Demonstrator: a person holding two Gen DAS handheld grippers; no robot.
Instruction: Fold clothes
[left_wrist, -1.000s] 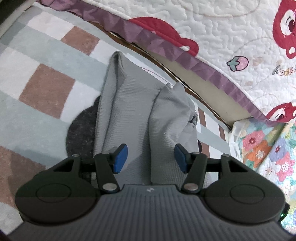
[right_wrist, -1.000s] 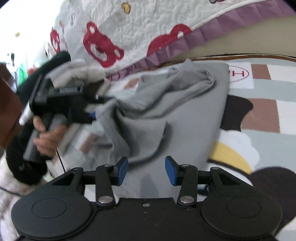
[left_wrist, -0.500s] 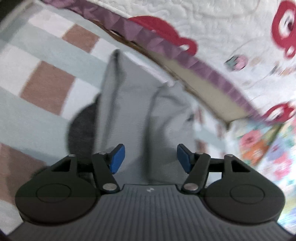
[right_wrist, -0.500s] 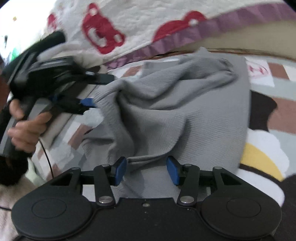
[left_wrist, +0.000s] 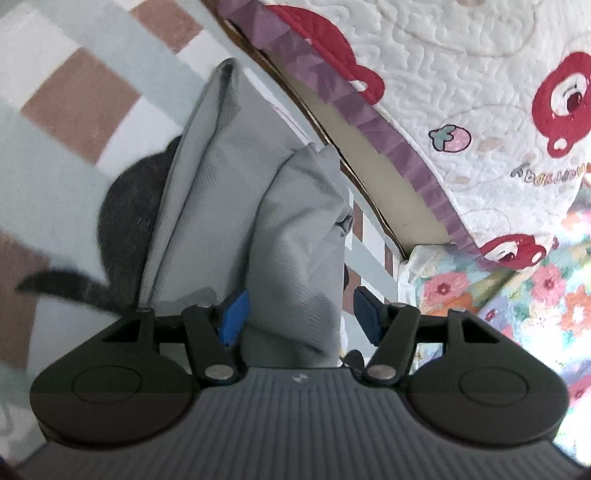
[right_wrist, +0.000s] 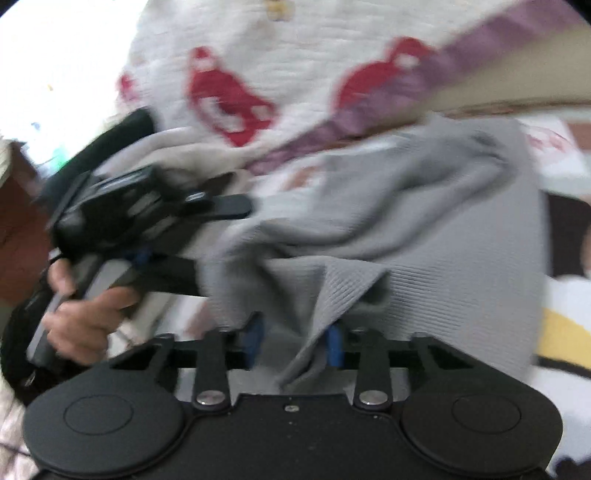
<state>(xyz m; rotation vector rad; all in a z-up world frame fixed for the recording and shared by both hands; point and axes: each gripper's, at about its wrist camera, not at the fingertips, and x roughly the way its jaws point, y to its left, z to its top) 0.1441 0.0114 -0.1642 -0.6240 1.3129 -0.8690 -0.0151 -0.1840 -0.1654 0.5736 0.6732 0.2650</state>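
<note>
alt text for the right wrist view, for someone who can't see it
The right gripper, jaws just closing, has a fold of the grey garment between its blue pads. The garment lies crumpled on a patterned rug beside a white quilt with red bears. At left, a hand holds the left gripper at the cloth's edge.

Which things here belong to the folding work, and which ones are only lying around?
Part of the job:
- grey garment
- right gripper, its jaws just closing on a fold of it
- left gripper, open over the cloth

Only lying around:
- patterned rug
- bear quilt
- flowered cloth
</note>
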